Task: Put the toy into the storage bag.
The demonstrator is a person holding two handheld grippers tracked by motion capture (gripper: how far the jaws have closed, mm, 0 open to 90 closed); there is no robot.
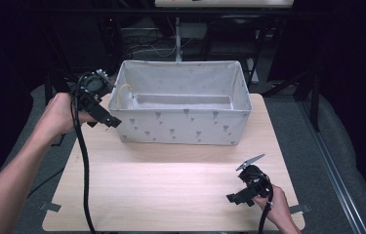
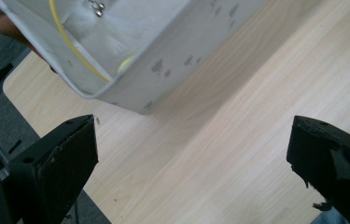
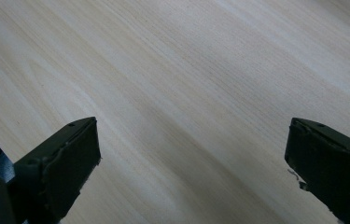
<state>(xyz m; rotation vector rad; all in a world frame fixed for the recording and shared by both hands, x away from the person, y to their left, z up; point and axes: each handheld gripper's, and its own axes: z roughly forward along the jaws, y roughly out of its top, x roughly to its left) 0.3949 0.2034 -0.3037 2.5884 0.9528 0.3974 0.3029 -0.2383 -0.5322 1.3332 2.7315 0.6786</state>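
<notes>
The soft grey rectangular fabric bin (image 1: 180, 122), printed with small dark motifs, sat at the far edge of your pale wood-grain desk (image 1: 171, 190). Your left gripper (image 1: 106, 119) by its left corner and right gripper (image 1: 234, 197) near the desk's right corner had fingers spread wide, holding nothing.

bins: 1 (image 1: 180, 122) | yellow cords: 1, seemingly (image 1: 122, 92) | tables: 1 (image 1: 171, 185)

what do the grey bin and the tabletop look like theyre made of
The grey bin looks like fabric over a stiff frame: matte, softly creased walls printed with small darker motifs, and a rolled rim. The tabletop looks like pale wood or wood-look laminate: long streaky grain and a smooth, faintly shiny surface. Which of the two, the look leaves open.
</notes>
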